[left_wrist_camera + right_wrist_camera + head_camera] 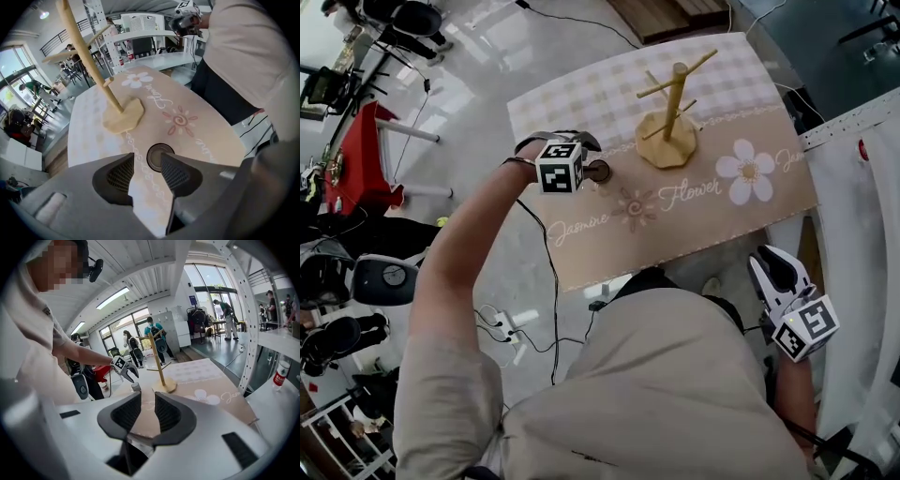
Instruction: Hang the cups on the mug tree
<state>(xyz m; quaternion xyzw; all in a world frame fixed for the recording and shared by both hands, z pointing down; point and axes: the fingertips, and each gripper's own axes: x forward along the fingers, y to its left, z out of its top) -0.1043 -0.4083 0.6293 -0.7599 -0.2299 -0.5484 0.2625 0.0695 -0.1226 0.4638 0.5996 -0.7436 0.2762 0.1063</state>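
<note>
Left gripper view: the left gripper has its jaws spread wide, empty, pointing down at the cup; it stands upright on the table, left of the mug tree; looks like lining up a grab; the right gripper idles near right, jaws parted, nothing in them.

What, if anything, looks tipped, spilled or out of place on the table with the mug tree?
Nothing stands out. The mug tree stands upright on its base with bare pegs. The one cup sits upright on the tablecloth, just under the open left gripper. No spill or damage shows.
</note>
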